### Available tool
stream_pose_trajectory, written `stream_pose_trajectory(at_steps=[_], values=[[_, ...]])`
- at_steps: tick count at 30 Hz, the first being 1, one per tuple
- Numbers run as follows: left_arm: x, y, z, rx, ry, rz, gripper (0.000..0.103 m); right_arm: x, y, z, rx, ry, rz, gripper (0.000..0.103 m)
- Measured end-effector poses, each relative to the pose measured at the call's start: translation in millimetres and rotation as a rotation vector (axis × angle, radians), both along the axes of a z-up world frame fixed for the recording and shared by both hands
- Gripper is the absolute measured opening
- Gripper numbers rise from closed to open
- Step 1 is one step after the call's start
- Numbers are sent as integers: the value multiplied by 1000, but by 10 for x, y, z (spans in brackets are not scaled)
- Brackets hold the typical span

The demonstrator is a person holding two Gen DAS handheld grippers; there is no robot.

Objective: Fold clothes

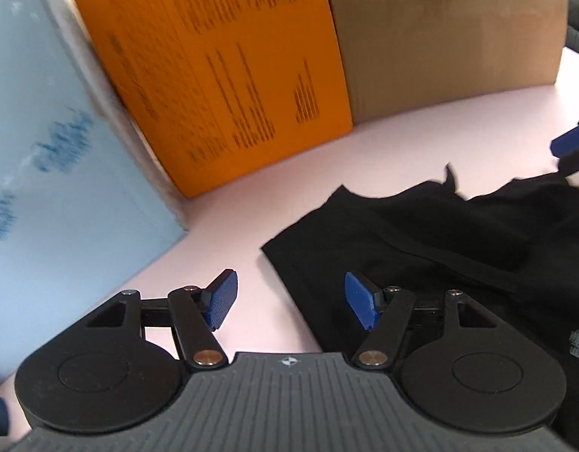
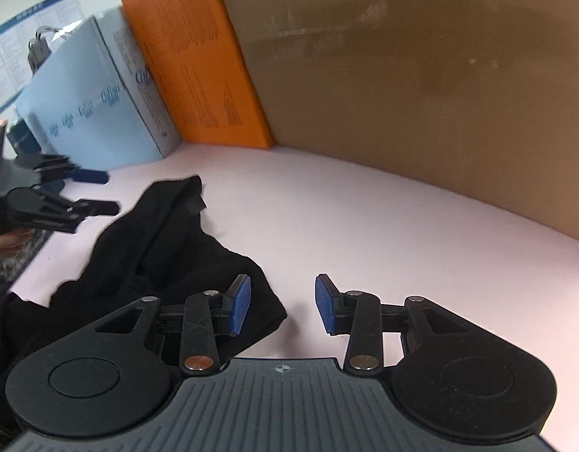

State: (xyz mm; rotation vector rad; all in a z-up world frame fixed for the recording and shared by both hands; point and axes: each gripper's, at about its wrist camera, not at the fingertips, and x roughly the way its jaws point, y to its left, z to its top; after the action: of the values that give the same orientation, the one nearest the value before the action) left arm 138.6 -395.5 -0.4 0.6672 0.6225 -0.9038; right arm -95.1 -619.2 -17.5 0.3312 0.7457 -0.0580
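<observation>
A black garment (image 1: 459, 241) lies crumpled on the pale pink table (image 1: 229, 226). My left gripper (image 1: 291, 299) is open and empty, hovering over the garment's left corner, one blue pad over the table and the other over the cloth. In the right wrist view the same garment (image 2: 165, 241) stretches from the lower left towards the middle. My right gripper (image 2: 284, 304) is open and empty above the garment's near right edge. The left gripper shows in the right wrist view (image 2: 97, 192) at the far left, and the right gripper's blue fingertips (image 1: 570, 141) show at the right edge of the left wrist view.
A light blue box (image 1: 44, 173), an orange box (image 1: 221, 75) and a brown cardboard box (image 1: 447, 34) stand in a row along the back of the table (image 2: 402, 233). They also show in the right wrist view: blue (image 2: 97, 113), orange (image 2: 199, 56), brown (image 2: 421, 83).
</observation>
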Motion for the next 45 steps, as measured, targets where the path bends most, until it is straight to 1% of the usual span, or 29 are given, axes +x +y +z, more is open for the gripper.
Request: stream_pose_trajectory(at_steps=[1, 3, 4, 5, 6, 7, 8, 9, 10, 12, 13, 14, 15, 16, 17, 18, 20, 21, 23, 27, 30, 32, 34, 37, 38, 39, 41, 43, 45], values=[[25, -43, -64, -2, 0, 6, 65, 44, 0, -43, 3, 9, 14, 36], [61, -91, -121, -46, 0, 33, 71, 119, 23, -122, 7, 32, 46, 36], [87, -115, -144, -70, 8, 49, 66, 145, 63, -146, -4, 34, 68, 36], [109, -135, -159, -93, 26, 65, 57, 162, 103, -143, -15, 35, 87, 38], [121, -154, -159, -111, 36, 84, 28, 180, 142, -135, -24, 34, 108, 28], [123, -171, -153, -122, 33, 103, 16, 203, 176, -100, -23, 28, 140, 9], [127, -175, -148, -128, 17, 126, 15, 220, 212, -55, -29, 16, 169, 3], [140, -172, -147, -132, -5, 156, 15, 209, 241, 32, -67, -20, 172, 3], [170, -176, -157, -127, -17, 193, 15, 212, 171, 79, -103, -40, 113, 3], [257, -136, -172, -127, 12, 258, 18, 229, -142, 25, -127, 0, -76, 3], [276, -100, -148, -139, 33, 265, 19, 216, -252, -18, -128, 25, -117, 3], [281, -80, -134, -138, 46, 269, 19, 211, -268, -44, -129, 44, -107, 4], [279, -67, -121, -132, 52, 271, 24, 209, -274, -68, -133, 63, -93, 4], [277, -55, -110, -124, 51, 275, 33, 213, -239, -80, -144, 78, -70, 5], [281, -40, -101, -116, 47, 282, 39, 203, -212, -70, -152, 75, -65, 8], [286, -14, -80, -111, 46, 290, 42, 193, -191, -57, -159, 70, -63, 16], [297, 78, 14, -119, 40, 304, 42, 159, -178, 6, -177, 35, -95, 28], [322, 129, 69, -125, 27, 309, 43, 138, -165, 42, -189, 10, -107, 29], [377, 236, 247, -127, -32, 310, 44, 143, -119, 106, -200, -14, -68, 29], [579, 441, 707, -135, -182, 325, 51, 269, -1, 226, -247, 0, 64, 29], [734, 605, 1064, -146, -238, 362, 62, 388, 24, 300, -232, 4, 105, 29], [746, 674, 1167, -129, -264, 352, 65, 497, 78, 312, -232, 31, 147, 29], [673, 715, 1183, -96, -296, 324, 71, 647, 170, 310, -289, 114, 186, 31], [480, 768, 1080, -61, -301, 265, 73, 802, 312, 208, -445, 265, 218, 34], [418, 777, 1024, -47, -300, 243, 74, 818, 344, 192, -477, 286, 222, 35], [352, 781, 964, -31, -302, 222, 76, 821, 369, 187, -512, 291, 211, 38], [209, 780, 850, 0, -307, 181, 76, 820, 377, 185, -564, 278, 166, 39], [120, 739, 729, 24, -298, 153, 76, 829, 321, 191, -561, 249, 91, 43], [92, 680, 630, 32, -276, 153, 76, 853, 255, 201, -537, 217, 29, 47]])
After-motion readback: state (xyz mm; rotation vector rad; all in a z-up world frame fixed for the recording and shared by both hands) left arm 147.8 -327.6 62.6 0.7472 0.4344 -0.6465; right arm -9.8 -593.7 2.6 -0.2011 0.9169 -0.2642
